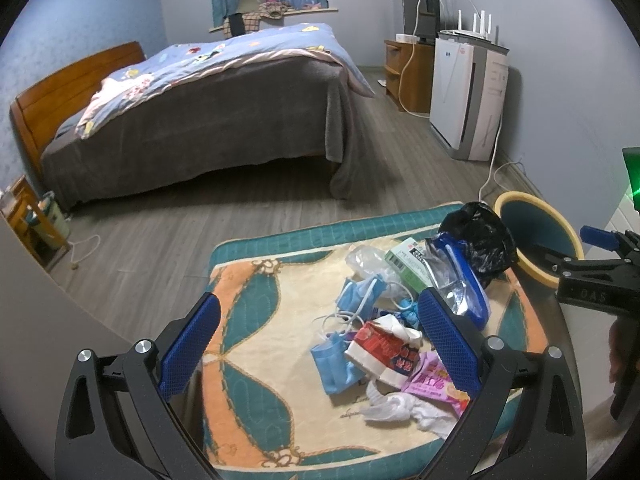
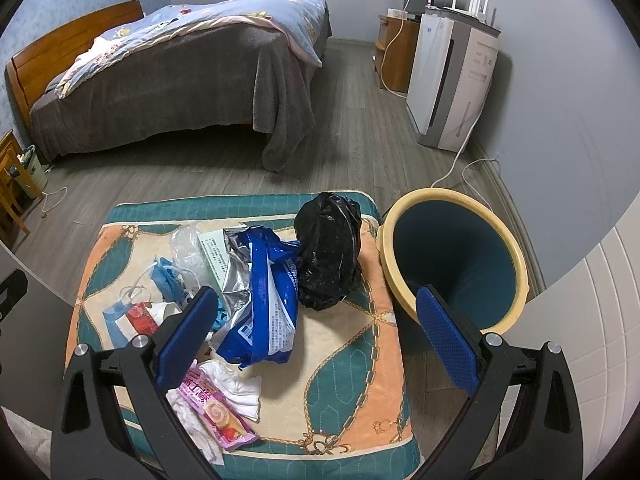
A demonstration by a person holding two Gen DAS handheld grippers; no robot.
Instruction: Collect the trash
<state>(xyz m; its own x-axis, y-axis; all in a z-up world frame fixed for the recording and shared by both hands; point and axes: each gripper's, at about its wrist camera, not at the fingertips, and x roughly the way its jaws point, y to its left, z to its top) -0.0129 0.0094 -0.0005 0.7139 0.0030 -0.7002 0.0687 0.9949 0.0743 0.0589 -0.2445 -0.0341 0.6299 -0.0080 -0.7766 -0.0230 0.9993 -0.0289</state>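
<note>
Pink wrapper (image 2: 216, 412) foremost; right view alone shows whole bin (image 2: 456, 264).

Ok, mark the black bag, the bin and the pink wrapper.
black bag (image 2: 329, 252), right wrist view, middle of its crumpled body.
bin (image 2: 516, 256), right wrist view, yellow rim, right side.
pink wrapper (image 2: 212, 408), right wrist view, printed front.

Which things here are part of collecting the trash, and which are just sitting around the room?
For the job: black bag, blue foil packet, face masks, pink wrapper, crumpled tissues, green box, red-and-white pack, bin.

Just there: bed, air purifier, router, patterned mat.
</note>
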